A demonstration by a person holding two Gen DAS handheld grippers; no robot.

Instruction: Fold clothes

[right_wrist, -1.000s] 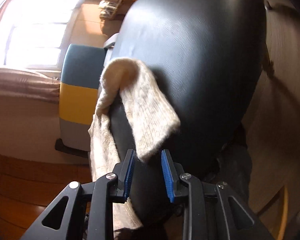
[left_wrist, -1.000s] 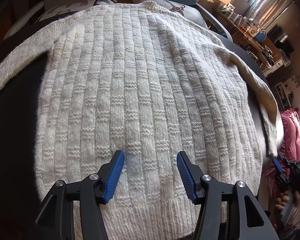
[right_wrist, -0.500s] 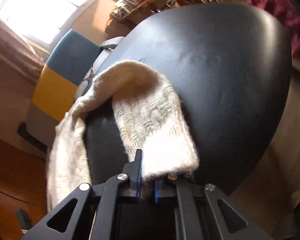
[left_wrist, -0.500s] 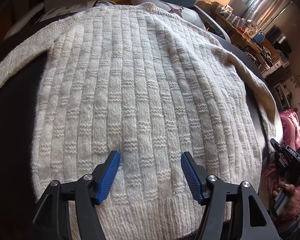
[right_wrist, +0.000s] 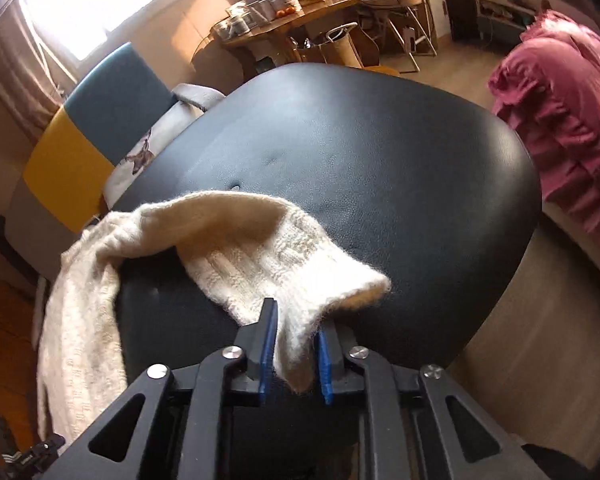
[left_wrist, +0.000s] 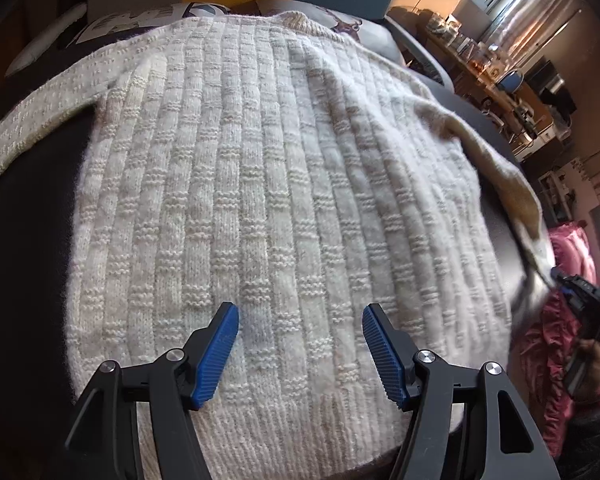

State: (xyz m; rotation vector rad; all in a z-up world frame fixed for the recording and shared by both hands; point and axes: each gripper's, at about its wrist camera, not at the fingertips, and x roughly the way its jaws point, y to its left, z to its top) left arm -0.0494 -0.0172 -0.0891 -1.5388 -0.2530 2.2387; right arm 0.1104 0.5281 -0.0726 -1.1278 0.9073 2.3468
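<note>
A: What has been changed since half a second ago?

B: The sleeve (right_wrist: 284, 256) has been drawn further over the table (right_wrist: 380, 152) by the right gripper (right_wrist: 294, 354), and its cuff is now seen bunched between the blue pads. The left gripper (left_wrist: 300, 352) has hardly been shifted.

A: How are the tools set?

B: The right one is clamped on the sleeve's cuff. The left one is held wide apart above the sweater (left_wrist: 268, 184), near its hem, with nothing gripped.

A: Where is the sweater laid?

B: It is spread flat on the black padded table, collar at the far side. One sleeve is stretched out left of the body; the other is lifted at the table's right edge.

A: And the room around the table?

B: Behind the table a yellow-and-blue chair (right_wrist: 88, 128) is seen, with a bright window (right_wrist: 84, 4) beyond it. A cluttered wooden desk (right_wrist: 284, 24) is set further back. A pink cloth (right_wrist: 568, 120) is piled right of the table. Wood flooring is visible left of the table.
</note>
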